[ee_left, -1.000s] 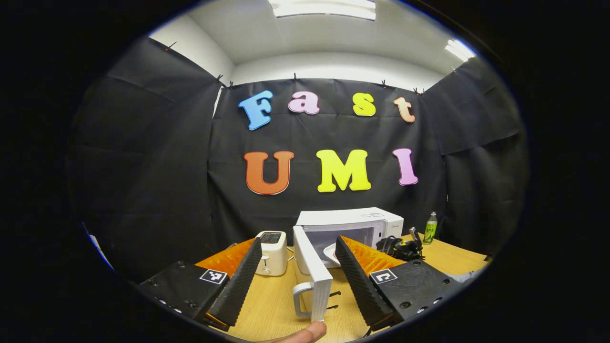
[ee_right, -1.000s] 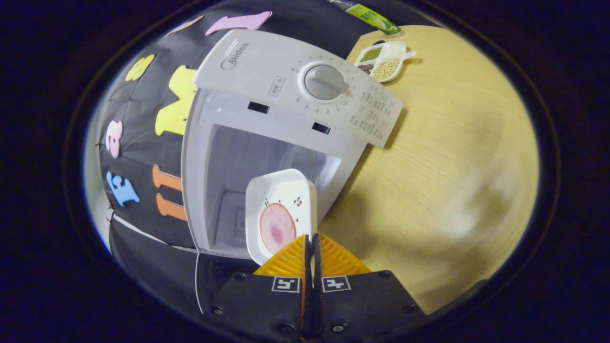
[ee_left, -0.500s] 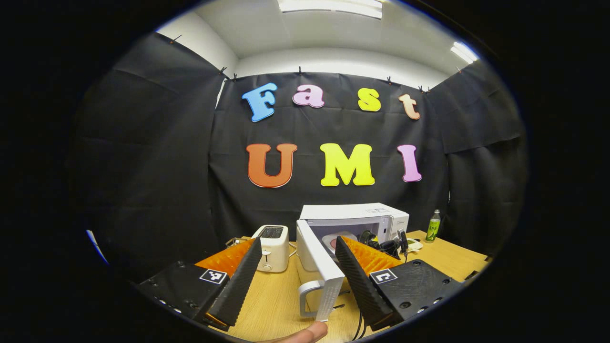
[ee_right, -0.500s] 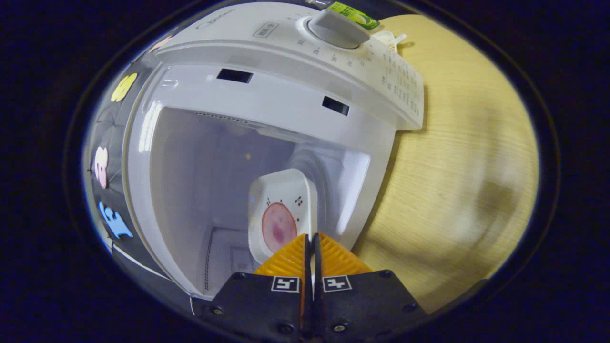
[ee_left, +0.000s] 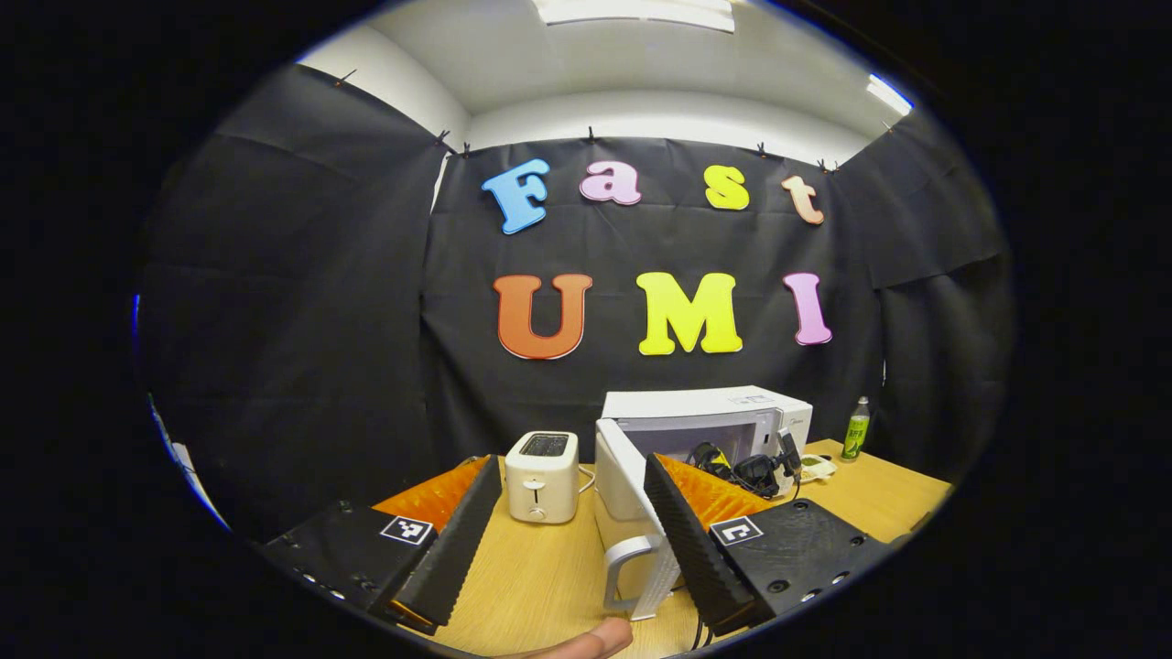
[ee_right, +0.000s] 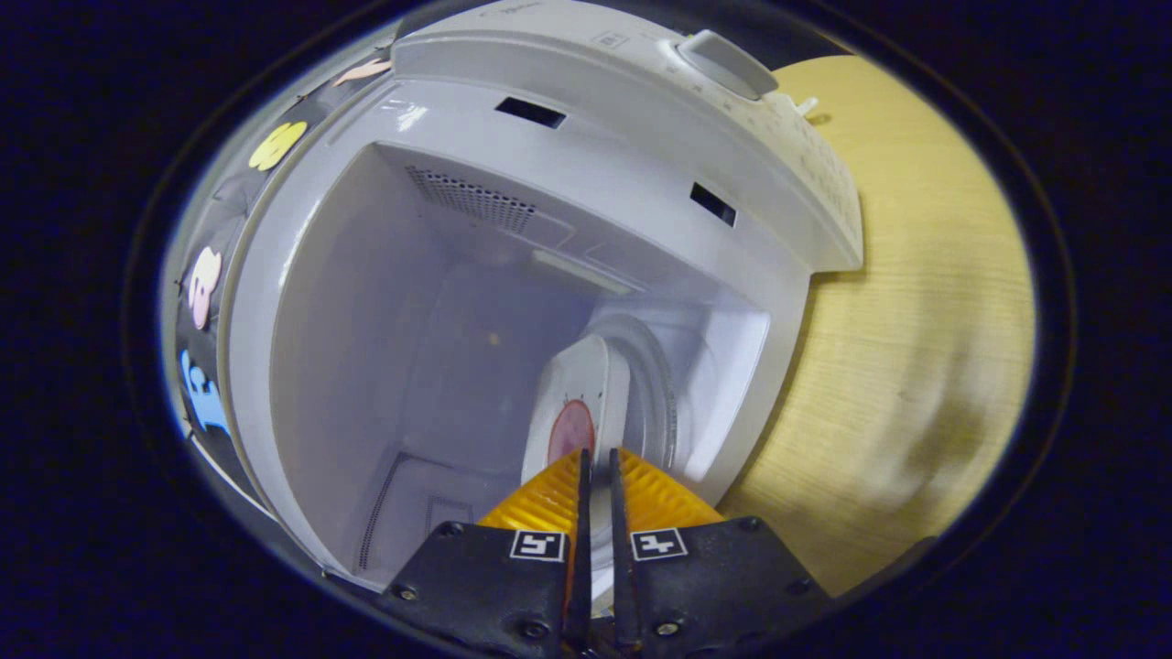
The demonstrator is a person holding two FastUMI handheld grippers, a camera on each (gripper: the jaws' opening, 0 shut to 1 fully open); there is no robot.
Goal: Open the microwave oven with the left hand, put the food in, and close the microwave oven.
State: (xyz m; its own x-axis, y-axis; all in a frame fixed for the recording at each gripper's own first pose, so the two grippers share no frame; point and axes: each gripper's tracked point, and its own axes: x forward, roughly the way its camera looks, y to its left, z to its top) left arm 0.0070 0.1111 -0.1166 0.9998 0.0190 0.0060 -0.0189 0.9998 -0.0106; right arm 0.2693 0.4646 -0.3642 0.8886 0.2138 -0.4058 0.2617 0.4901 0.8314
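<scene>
plate [ee_right: 575, 416] near edge hidden behind right gripper [ee_right: 595, 480] fingers, grip contact unclear, microwave door [ee_left: 632, 522] partly behind left gripper [ee_left: 572, 540] finger, bottle [ee_left: 856, 428] label too small, fingertip [ee_left: 586, 639] cut by edge

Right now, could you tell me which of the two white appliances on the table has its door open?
The microwave, to the right of the toaster: its door swings out toward the left gripper. The toaster has only top slots.

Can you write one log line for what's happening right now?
microwave door: open | plate of food: inside, held by right gripper | left gripper: open
</scene>
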